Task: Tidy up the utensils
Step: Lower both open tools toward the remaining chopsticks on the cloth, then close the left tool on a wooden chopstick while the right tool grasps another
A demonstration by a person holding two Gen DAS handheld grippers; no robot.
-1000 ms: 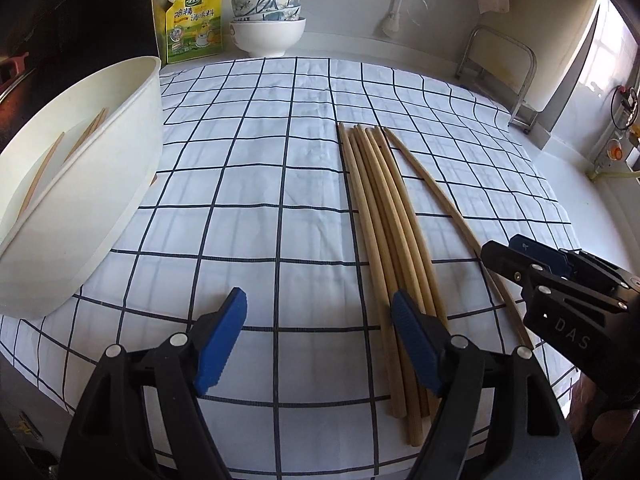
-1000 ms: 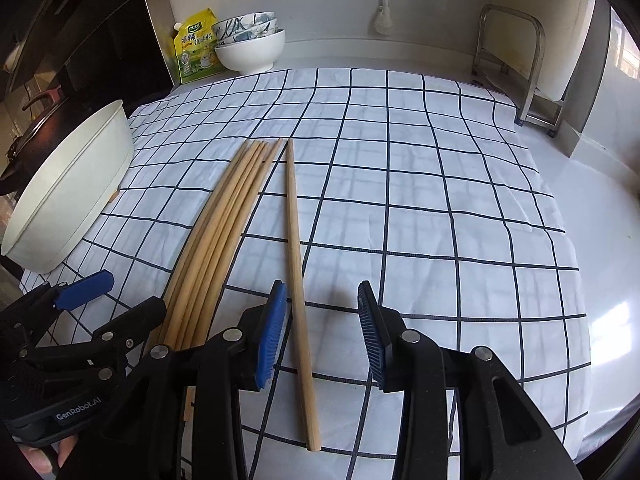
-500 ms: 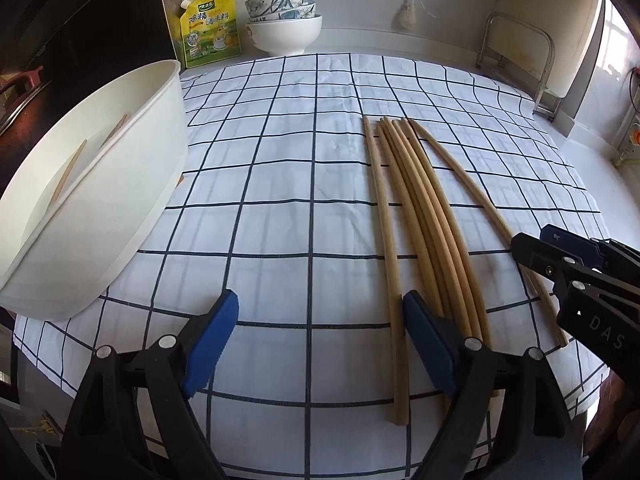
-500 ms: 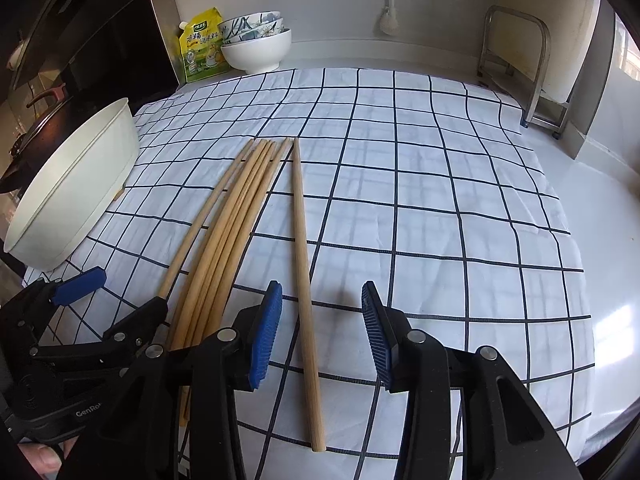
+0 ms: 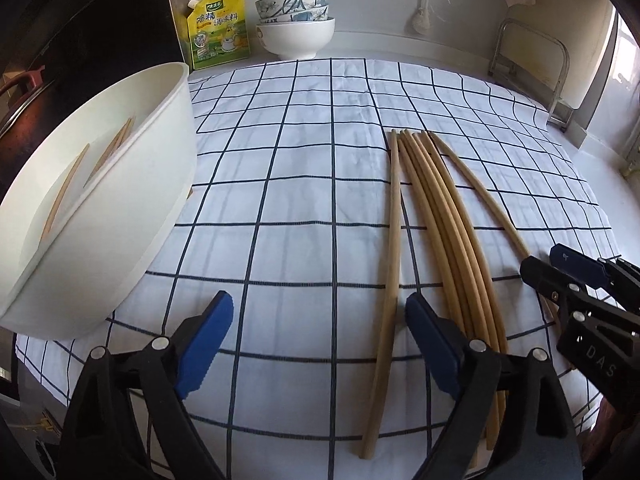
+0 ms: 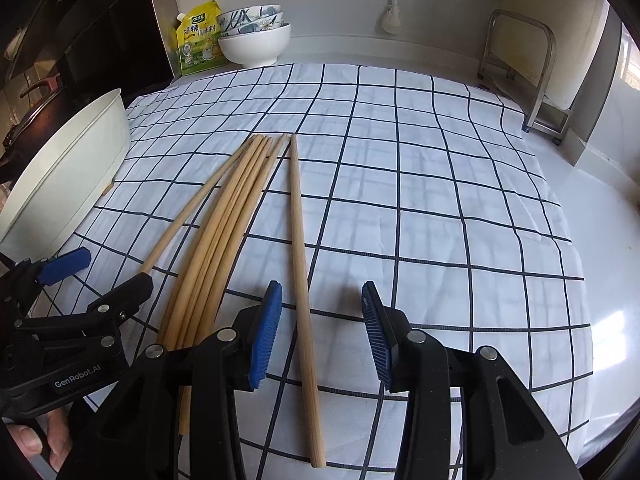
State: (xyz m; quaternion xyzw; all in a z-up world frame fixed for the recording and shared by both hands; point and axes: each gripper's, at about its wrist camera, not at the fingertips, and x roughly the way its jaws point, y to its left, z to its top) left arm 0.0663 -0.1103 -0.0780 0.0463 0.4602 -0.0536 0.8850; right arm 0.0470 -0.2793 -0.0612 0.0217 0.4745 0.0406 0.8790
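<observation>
left gripper (image 5: 316, 330): jaws have just been opening, now wide; nothing gripped; one loose chopstick (image 5: 390, 240) lies between them, close to the right-hand pad, not pinched.
right gripper (image 6: 322, 330): part open, empty; a single chopstick (image 6: 302, 252) lies on the cloth between the jaws, nearer the left pad, no contact.
just changed: compared with a second ago the left gripper's view sits further right, so its leftmost chopstick now falls inside the jaws rather than beside them; that stick has also parted from the bundle.
meaning for task: looks like a pick lined up for the left side; closing and lifting not yet done.
chopstick bundle (image 5: 452, 232): just right of the left gripper, just left of the right gripper, between the two.
white tub (image 5: 132, 208): well to the left of the left gripper, tilted; a few chopsticks already inside; likely the drop spot.
surface: checked cloth (image 6: 400, 168) over a pale counter (image 6: 608, 280).
room: stacked bowls (image 5: 296, 28) and a yellow pouch (image 5: 216, 28) far ahead at the wall; metal rack (image 6: 520, 76) far ahead-right.
</observation>
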